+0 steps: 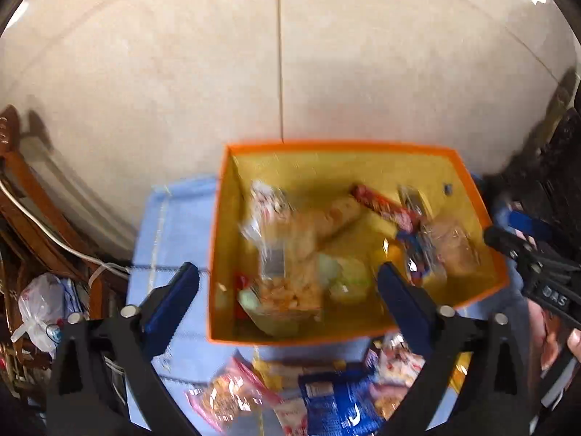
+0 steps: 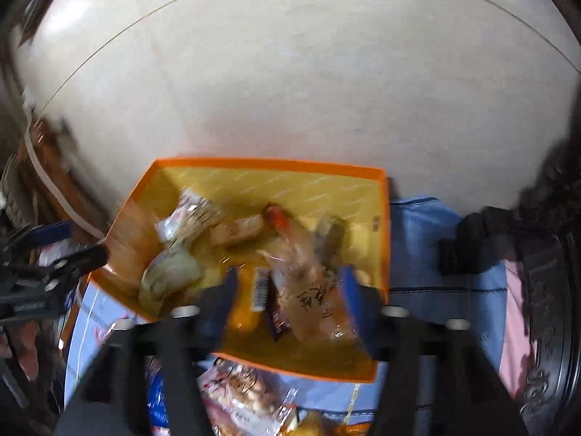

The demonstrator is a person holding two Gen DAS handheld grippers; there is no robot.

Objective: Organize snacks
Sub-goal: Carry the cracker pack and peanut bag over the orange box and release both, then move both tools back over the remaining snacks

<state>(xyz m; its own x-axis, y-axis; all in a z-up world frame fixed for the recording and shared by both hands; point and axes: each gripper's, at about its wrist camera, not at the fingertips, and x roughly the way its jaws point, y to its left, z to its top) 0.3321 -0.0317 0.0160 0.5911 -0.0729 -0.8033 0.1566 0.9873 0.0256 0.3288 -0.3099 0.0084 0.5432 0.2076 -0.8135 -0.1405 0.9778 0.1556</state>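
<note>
Both the left tongs [image 1: 288, 287] and the right tongs [image 2: 287, 292] hang spread wide and empty above the orange box [image 1: 363, 145], which sits on a blue cloth [image 1: 174, 225] with its long axis running side to side. Inside, the red snack bar [image 1: 385, 205] lies slanted, pointing toward the far wall. The packets [image 1: 232, 396] lying outside just beside the near wall look slippery, so I judge a hurried pinch could drop one short of the box.

Motion blur smears the snack packets [image 1: 290, 239] in the orange box [image 1: 363, 145]; the blue packet [image 1: 337, 403] is cut off below.
</note>
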